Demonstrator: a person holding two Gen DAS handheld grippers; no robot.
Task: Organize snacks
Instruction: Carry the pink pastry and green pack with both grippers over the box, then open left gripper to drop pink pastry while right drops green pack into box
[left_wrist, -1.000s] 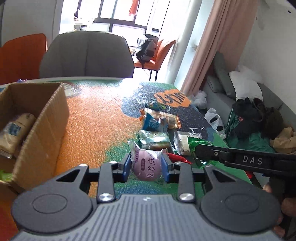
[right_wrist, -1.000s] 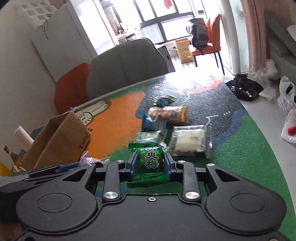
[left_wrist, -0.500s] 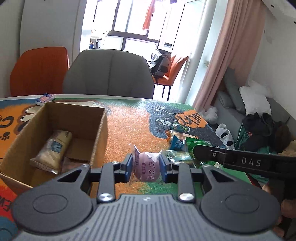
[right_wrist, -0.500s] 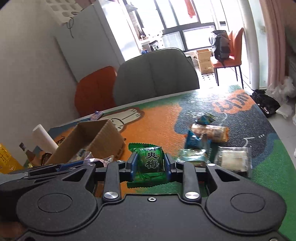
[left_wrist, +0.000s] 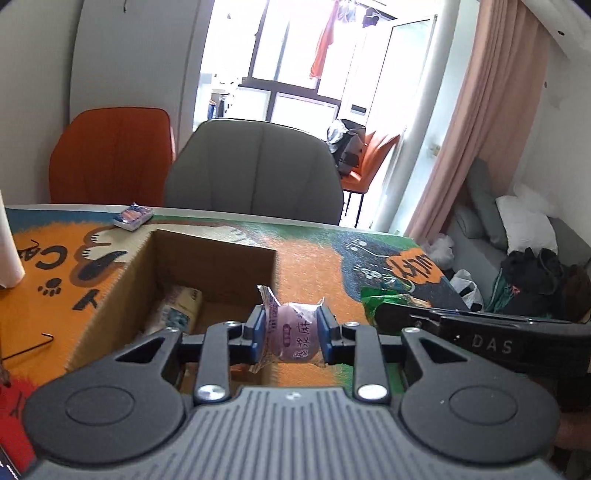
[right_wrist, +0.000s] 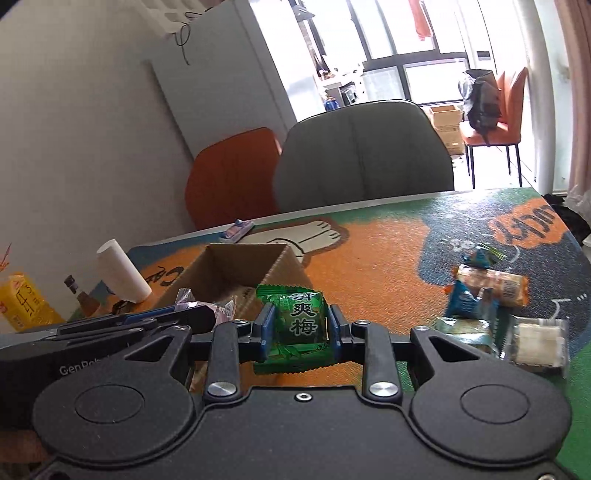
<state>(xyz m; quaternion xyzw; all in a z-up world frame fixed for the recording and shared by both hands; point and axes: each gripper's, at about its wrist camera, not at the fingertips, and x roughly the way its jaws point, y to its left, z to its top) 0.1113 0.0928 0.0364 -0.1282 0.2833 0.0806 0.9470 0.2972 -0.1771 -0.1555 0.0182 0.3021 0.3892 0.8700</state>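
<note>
My left gripper (left_wrist: 290, 334) is shut on a round purple snack packet (left_wrist: 291, 336), held in the air at the near right corner of an open cardboard box (left_wrist: 110, 295). Inside the box lies a pale wrapped snack (left_wrist: 177, 314). My right gripper (right_wrist: 300, 328) is shut on a green plum-candy packet (right_wrist: 301, 325), just right of the same box (right_wrist: 280, 264). The left gripper and its purple packet (right_wrist: 205, 308) show at the left of the right wrist view. Several loose snacks (right_wrist: 487, 288) remain on the mat to the right.
A colourful cartoon mat (left_wrist: 314, 254) covers the table. A small blue-and-red packet (left_wrist: 133, 216) lies at the far edge, a white paper roll (right_wrist: 123, 271), a bottle (right_wrist: 83, 295) and a yellow carton (right_wrist: 22, 301) stand left of the box. Grey (left_wrist: 255, 170) and orange (left_wrist: 110, 155) chairs stand behind the table.
Both grippers have travelled left and risen with their packets, from over the snack pile to the cardboard box, which now lies right in front of them.
</note>
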